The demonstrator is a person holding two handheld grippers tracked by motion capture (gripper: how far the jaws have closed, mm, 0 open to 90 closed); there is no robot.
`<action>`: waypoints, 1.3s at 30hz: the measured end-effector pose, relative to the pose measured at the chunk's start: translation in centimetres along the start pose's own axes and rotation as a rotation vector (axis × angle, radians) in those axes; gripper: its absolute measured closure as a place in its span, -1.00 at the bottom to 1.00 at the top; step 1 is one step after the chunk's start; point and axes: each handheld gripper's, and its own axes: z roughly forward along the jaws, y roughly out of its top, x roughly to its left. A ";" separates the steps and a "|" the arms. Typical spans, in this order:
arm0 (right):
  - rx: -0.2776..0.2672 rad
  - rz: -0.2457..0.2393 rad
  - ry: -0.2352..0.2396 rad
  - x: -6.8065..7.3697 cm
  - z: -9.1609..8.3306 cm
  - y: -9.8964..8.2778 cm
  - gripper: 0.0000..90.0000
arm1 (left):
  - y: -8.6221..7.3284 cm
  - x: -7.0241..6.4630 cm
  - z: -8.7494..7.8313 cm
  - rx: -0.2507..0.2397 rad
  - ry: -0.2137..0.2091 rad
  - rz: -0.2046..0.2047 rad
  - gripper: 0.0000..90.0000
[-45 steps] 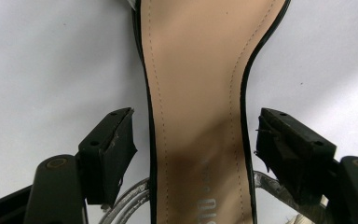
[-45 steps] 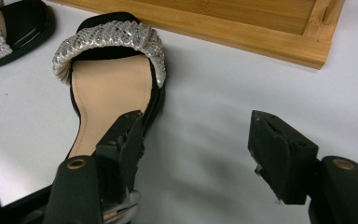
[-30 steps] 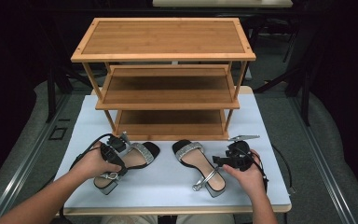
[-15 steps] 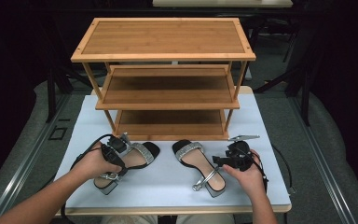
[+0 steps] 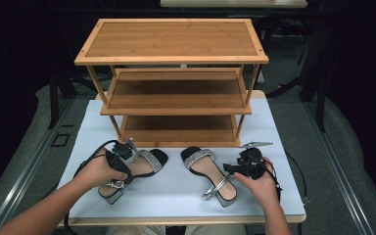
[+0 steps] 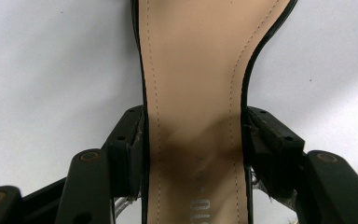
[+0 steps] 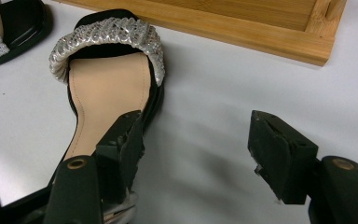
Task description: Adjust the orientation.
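Between left gripper jaws (closing): sandal

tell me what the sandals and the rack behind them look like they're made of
Sandals: tan insole looks like smooth leather or faux leather, with stitching along a glossy black edge. The toe strap seems to be silver rhinestone or beaded mesh, judging by its sparkle.

Rack: bamboo or light wood, with fine straight grain and a satin finish.

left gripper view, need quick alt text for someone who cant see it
The left gripper has its two black jaws closed against the sides of a sandal at the narrow waist of its tan insole. The sandal has a thin black edge and lies on a pale table.
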 end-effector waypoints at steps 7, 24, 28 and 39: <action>0.000 0.002 0.000 0.0 0.0 0.0 -0.22 | 0.0 0.0 -0.2 -0.010 -0.003 -0.006 -0.05; 0.003 0.003 -0.002 0.0 0.1 0.0 -0.22 | 0.1 0.0 -1.5 -0.023 -0.014 0.000 -0.04; 0.003 0.004 0.004 0.0 0.2 0.0 -0.22 | 0.2 0.0 -2.0 -0.043 -0.032 -0.007 -0.04; 0.002 0.006 0.004 0.0 0.2 -0.1 -0.22 | 2.5 0.6 -2.8 -0.129 -0.054 -0.071 -0.04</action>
